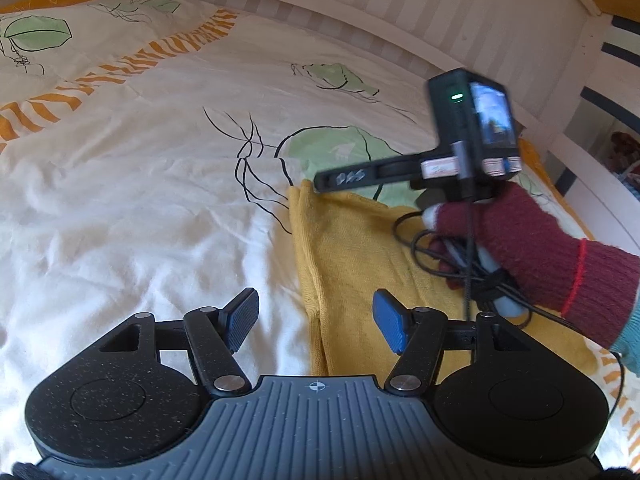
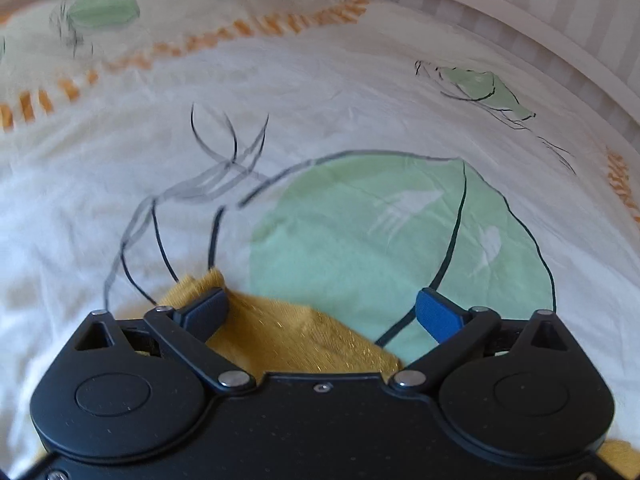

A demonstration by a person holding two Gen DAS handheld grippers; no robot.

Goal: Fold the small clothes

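Blue-padded fingers (image 1: pixel 390 320) of the left gripper (image 1: pixel 316 320) stand wide, gripping nothing, above the mustard-yellow knitted garment (image 1: pixel 352 264) lying flat on the white leaf-printed bedsheet (image 1: pixel 140 200). Likewise spread, the right gripper (image 2: pixel 322 312) hovers over its far corner.

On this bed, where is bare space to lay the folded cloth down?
Free: the wide white bedcover left of the mustard-yellow knitted garment, up to the orange striped band. Also the strip between the garment's far edge and the white bed rail. Crowded: the right side, with the gloved hand and dangling black cable.
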